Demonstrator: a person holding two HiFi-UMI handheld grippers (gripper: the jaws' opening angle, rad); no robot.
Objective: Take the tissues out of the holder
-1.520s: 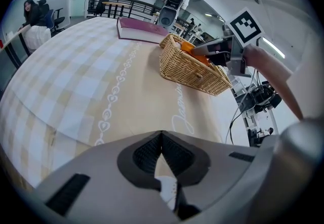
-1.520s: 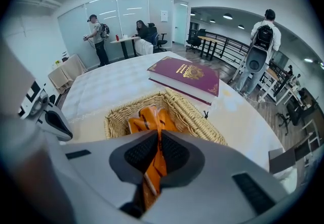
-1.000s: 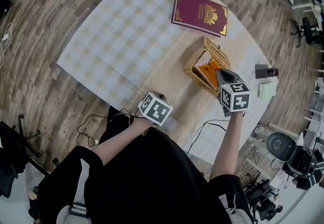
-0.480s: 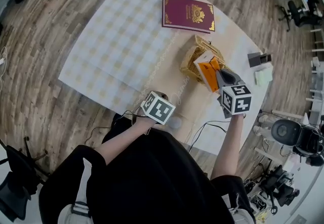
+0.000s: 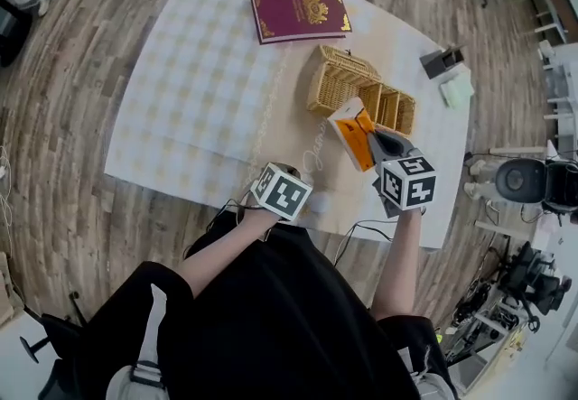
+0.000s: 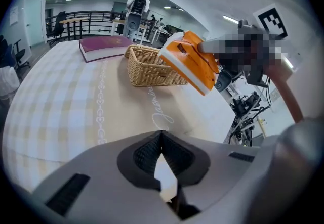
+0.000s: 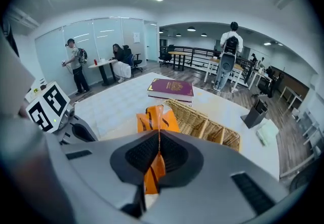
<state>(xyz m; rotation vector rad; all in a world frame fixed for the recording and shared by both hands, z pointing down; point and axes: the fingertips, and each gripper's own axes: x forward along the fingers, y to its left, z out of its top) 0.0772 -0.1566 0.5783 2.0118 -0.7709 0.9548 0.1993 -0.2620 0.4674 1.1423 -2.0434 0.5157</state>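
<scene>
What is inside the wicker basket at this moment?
The wicker basket shows only bare weave in its compartments. The orange tissue pack is out, clamped in the right gripper, and covers the basket's near edge in the head view.

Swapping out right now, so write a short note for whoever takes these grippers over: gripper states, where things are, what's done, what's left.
Left gripper: shut, empty, hovering by the near edge of the table.
Right gripper: shut on the orange tissue pack, held tilted in the air.
Wicker holder: on the table, just beyond the pack; its open compartments look empty.
Done: the pack is out of the holder.
Left: probably set the pack down on the table and release.
</scene>
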